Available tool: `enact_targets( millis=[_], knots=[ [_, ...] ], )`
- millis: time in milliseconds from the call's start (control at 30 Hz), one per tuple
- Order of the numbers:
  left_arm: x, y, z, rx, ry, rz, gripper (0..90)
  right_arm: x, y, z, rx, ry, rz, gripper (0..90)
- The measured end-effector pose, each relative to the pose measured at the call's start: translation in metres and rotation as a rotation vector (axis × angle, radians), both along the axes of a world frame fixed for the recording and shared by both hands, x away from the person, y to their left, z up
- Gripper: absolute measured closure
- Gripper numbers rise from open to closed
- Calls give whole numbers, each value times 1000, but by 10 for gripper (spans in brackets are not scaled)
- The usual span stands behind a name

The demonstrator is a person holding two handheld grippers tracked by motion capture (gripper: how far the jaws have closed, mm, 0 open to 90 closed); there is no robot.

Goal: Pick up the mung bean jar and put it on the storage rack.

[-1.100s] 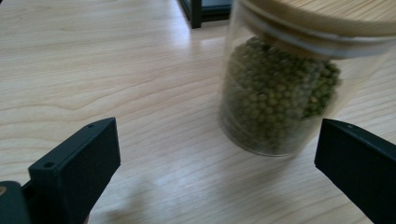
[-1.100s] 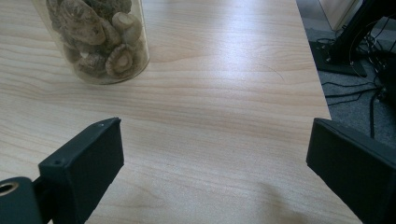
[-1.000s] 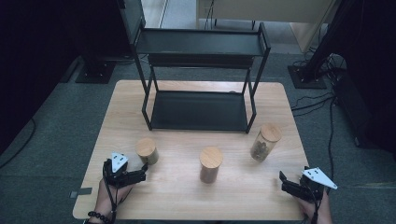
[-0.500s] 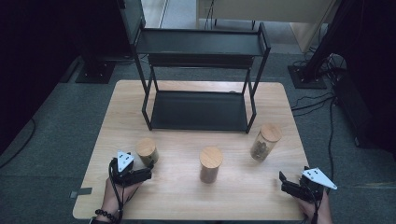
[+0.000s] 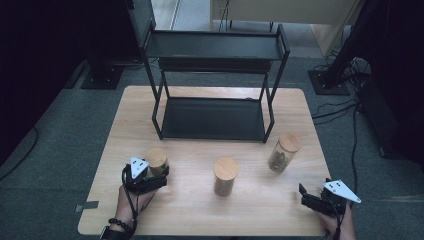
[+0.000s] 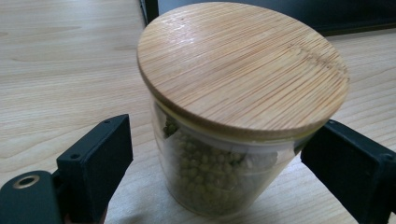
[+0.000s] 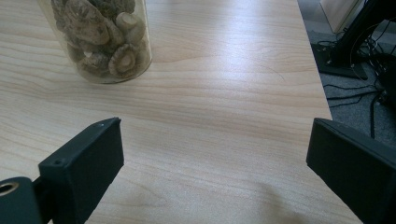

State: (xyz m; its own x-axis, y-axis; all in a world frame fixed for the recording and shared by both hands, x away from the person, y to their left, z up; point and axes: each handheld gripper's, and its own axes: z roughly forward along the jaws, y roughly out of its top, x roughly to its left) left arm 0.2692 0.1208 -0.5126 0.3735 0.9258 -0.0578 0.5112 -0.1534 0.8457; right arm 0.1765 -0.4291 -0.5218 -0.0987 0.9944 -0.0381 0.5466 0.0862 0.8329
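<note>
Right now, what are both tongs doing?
Left tongs: open, jaws either side of the green-bean jar, not yet clamped.
Right tongs: open, empty, over the table.

- You have the mushroom jar [image 7: 100, 39] ahead of your right jaws and off to their left, standing upright on the table [image 5: 200, 210], well apart from them.
- The middle jar [image 5: 225, 176] stands between your two pairs of jaws, its wooden lid on.
- The black shelf rack [image 5: 215, 90] stands beyond all jaws, at the table's far side.
</note>
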Motion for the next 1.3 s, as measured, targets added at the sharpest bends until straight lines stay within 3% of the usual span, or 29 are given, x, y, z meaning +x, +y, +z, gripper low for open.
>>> enact_targets(
  millis=[300, 400, 600, 833, 1300],
  knots=[
    [4, -4, 3, -9, 0, 0, 142, 0, 0, 0, -2, -2, -1, 38],
    [5, -5, 4, -15, 2, 11, 219, 0, 0, 0, -2, -2, 0, 38],
    [8, -6, 6, -18, 26, 24, 227, 0, 0, 0, -1, -2, -2, 38],
    [7, -11, 8, 26, 0, 35, 249, 0, 0, 0, -4, -1, -2, 36],
    [14, -18, 11, 25, 12, 33, 254, 0, 0, 0, -2, -3, -1, 36]
  ],
)
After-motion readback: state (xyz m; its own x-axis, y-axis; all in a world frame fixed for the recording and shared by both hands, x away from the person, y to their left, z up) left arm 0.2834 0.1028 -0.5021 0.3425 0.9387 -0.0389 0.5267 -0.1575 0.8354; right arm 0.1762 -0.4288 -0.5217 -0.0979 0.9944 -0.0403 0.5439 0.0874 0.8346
